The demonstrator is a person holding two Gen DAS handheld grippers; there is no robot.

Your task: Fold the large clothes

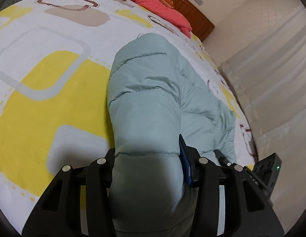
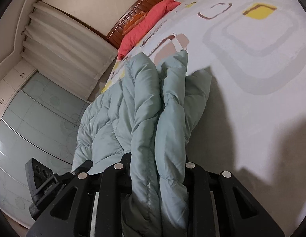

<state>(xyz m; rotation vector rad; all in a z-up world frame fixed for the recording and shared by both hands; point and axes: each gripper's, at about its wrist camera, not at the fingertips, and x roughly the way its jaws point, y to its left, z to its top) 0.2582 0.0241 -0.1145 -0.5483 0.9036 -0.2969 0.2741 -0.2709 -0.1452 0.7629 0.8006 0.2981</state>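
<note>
A pale green quilted puffer jacket (image 1: 145, 90) lies along the near edge of the bed and is lifted at both ends. My left gripper (image 1: 149, 167) is shut on a thick fold of the jacket, which bulges between the fingers and hides the tips. One blue pad (image 1: 185, 165) shows on the right finger. My right gripper (image 2: 154, 169) is shut on bunched folds of the same jacket (image 2: 137, 106), held above the bed. The other gripper shows at the right edge of the left wrist view (image 1: 267, 169) and at the lower left of the right wrist view (image 2: 44, 179).
The bed sheet (image 1: 54, 83) is white with yellow, grey and brown squares. A coral pillow (image 1: 153, 4) lies by the wooden headboard (image 1: 192, 11). Pale curtains (image 2: 60, 41) and a glass-fronted wardrobe (image 2: 34, 118) stand beside the bed.
</note>
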